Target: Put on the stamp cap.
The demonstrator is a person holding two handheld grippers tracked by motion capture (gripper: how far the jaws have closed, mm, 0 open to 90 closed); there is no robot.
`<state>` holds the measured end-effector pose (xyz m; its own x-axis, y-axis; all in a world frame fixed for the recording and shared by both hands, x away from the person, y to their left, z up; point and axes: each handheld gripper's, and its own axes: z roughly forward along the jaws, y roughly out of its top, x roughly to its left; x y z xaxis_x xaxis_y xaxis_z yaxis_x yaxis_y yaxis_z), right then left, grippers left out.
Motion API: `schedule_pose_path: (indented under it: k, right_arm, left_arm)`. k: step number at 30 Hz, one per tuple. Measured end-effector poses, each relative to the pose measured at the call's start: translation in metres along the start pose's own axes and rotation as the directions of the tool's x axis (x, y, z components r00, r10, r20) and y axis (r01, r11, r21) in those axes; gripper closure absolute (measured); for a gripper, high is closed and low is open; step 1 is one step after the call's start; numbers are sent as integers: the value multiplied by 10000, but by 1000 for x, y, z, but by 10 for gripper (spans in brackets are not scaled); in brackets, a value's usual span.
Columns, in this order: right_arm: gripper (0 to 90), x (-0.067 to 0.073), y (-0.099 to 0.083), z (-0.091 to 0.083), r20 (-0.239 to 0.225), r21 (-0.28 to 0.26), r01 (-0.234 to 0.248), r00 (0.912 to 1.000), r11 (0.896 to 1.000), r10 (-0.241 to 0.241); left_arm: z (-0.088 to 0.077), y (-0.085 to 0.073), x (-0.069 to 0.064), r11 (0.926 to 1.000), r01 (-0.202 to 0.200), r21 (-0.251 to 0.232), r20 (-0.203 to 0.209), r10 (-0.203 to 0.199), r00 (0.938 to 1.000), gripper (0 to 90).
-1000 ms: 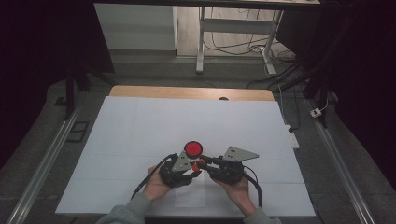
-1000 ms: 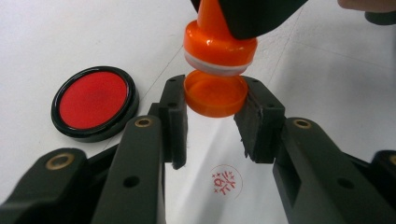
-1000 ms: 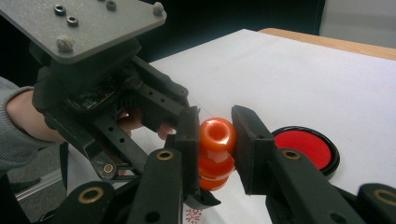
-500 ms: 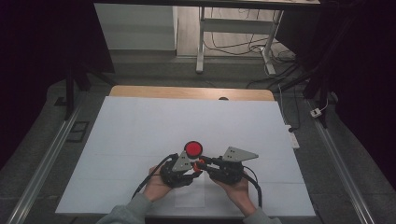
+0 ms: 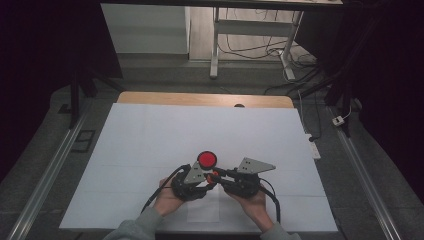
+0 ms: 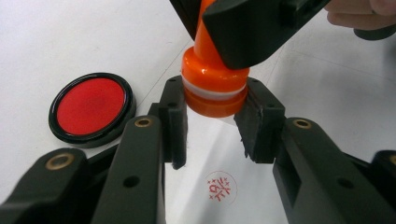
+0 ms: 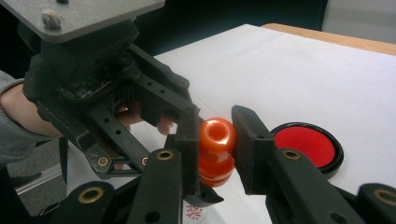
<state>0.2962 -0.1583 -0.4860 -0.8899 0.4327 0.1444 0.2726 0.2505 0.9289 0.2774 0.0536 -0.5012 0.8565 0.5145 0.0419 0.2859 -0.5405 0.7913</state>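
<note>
Here the orange stamp (image 6: 215,86) is clamped between both fingers: left (image 6: 173,119) at the base, right (image 7: 247,144) at the knob; hard, slippery plastic, judged light.

The stamp (image 6: 215,88) sits between both tongs, the left tongs (image 6: 212,123) at its base, the right tongs (image 7: 215,140) at its top. The ink pad (image 6: 92,108) lies on the surface (image 5: 150,135) just beyond the tongs. A printed mark (image 6: 220,186) lies beneath the stamp.

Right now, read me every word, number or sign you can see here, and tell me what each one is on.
Red round stamp mark on the white paper: a character ringed by small marks, too blurred to read.
Orange stamp, red ink pad, both grippers: no lettering visible.
</note>
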Motion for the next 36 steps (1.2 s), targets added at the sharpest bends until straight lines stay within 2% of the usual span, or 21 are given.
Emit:
schedule_pose_path:
  k: [32,36]
  right_arm:
    - [728,0,-3,0,-59,-133,-99,9999,9999,98]
    - [729,1,-3,1,-29,-91,-46,10000,9999,46]
  left_arm:
    - [-1,1,-3,9999,-22,-130,-211,19,9998,646]
    - [0,1,-4,10000,-90,-29,-269,89,9996,646]
